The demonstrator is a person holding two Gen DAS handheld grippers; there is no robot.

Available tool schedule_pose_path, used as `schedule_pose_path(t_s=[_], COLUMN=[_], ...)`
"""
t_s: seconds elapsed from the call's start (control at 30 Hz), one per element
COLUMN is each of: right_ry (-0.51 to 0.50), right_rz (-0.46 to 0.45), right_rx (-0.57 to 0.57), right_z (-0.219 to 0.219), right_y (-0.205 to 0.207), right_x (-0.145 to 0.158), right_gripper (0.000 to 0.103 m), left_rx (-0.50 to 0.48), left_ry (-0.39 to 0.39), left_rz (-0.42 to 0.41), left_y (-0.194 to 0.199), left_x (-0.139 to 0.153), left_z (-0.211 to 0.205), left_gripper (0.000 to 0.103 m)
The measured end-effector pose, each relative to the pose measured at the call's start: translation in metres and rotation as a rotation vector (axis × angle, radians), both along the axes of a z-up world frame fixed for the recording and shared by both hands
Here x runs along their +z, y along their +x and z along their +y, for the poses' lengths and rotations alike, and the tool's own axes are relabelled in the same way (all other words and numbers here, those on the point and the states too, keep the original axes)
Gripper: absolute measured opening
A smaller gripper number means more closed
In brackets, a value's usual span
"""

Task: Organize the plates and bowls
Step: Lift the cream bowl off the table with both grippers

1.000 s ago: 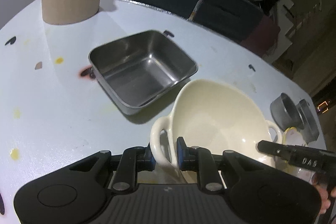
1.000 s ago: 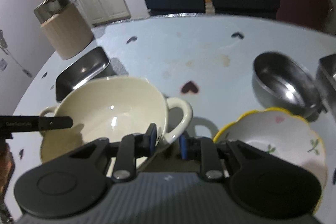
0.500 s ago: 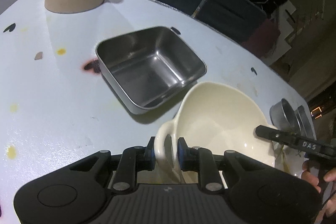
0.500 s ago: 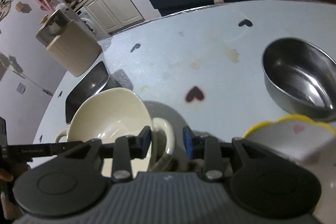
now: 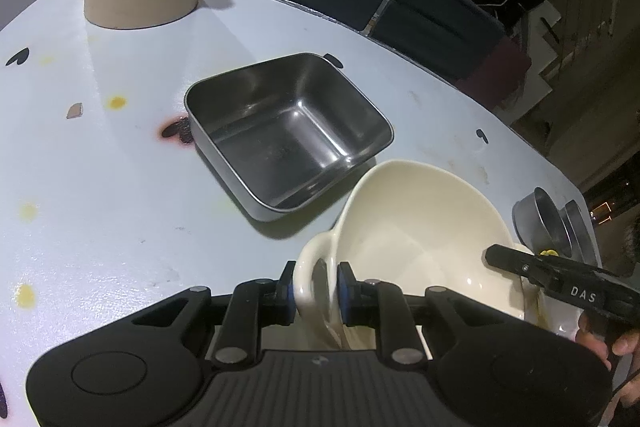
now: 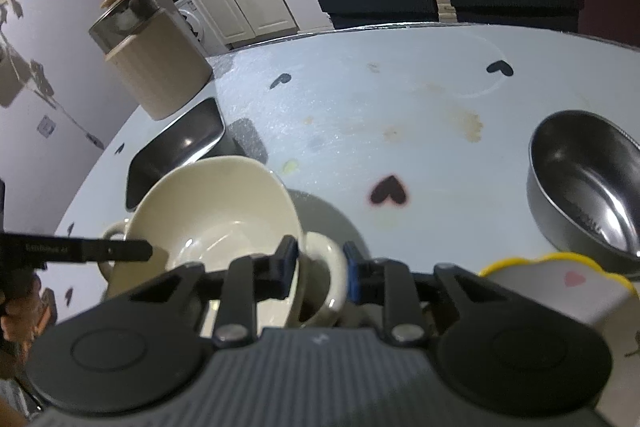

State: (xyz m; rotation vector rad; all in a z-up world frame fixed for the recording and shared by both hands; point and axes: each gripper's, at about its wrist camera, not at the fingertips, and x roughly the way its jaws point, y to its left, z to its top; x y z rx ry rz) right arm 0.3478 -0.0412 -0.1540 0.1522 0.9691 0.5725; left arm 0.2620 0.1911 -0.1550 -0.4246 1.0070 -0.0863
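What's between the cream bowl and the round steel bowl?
Bare table with a dark heart mark, between cream bowl and round steel bowl, right wrist view.

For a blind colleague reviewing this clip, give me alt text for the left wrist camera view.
The left gripper has its jaws shut on one loop handle of a cream two-handled bowl, tilted above a pale blue table. Behind it sits an empty rectangular steel pan; the right gripper reaches in at the bowl's far side.
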Motion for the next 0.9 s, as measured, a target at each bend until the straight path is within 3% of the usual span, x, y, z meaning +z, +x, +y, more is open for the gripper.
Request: schedule_pose_path(t_s=[0.37,0.7,0.9], right_ry=[-0.025,0.013,0.033], right_rz=[-0.066,-0.116,-0.104], right_rx=[-0.014,-0.067,-0.121], right_z=[0.008,-0.004,-0.020], right_y=[-0.017,-0.039,-0.062], right_x=[0.014,0.048,0.068], right_gripper=[0.030,0.029,0.029], left_rx=[-0.008,-0.021,-0.030], left_ry=[0.031,0.023,0.012], left_rz=[-0.074,-0.139,-0.133], left_y=[-0.010,-0.032,-0.050], left_x=[0.019,0.053,0.064], left_z=[-0.001,-0.014,-0.025], left_gripper=[0.022,0.023,0.023])
